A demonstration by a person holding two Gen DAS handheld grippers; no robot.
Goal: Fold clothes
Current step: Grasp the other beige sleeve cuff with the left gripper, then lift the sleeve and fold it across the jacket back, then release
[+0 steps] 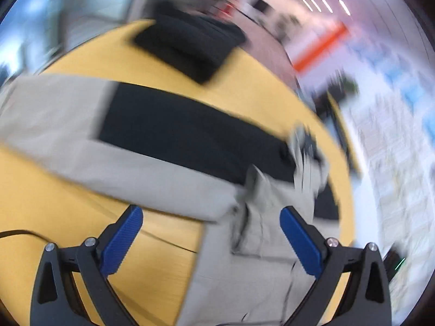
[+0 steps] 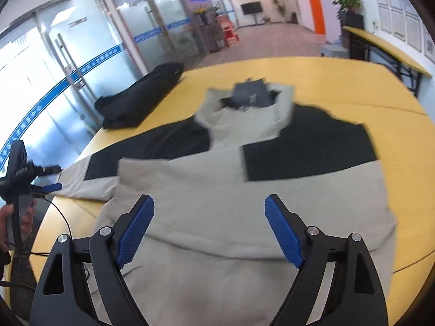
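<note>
Hoodie [image 2: 217,190], grey with black panels, lies spread flat on the yellow surface [image 2: 353,87]. Hood [image 2: 246,103] points away from the right gripper [image 2: 209,228]; hem lies nearest it, partly under its fingers. Long axis of the body runs straight ahead from the right gripper, hem to hood. One sleeve [image 2: 89,174] stretches out to the left edge of the surface.

Right gripper: jaws wide open, blue pads well apart, nothing between them. It hangs over the grey lower body; whether the pads touch the cloth I cannot tell.

Left gripper [image 1: 212,241]: jaws also wide open, empty. Its view is heavily blurred. From here the hoodie runs crosswise, grey cloth and a black band [image 1: 190,135] lying across the frame, with rumpled grey fabric between and just beyond the pads. In the right wrist view the same left gripper [image 2: 51,187] shows at the far left, off the surface edge, just beside the sleeve end, held in a hand [image 2: 11,217].

Second garment, a black bundle [image 2: 141,100], sits at the far left corner, well apart from the hoodie.

Judgement: left gripper is the nearer one to the outstretched sleeve; that sleeve looks the likely piece to be taken and brought in across the body. Right gripper is better placed for the hem.
</note>
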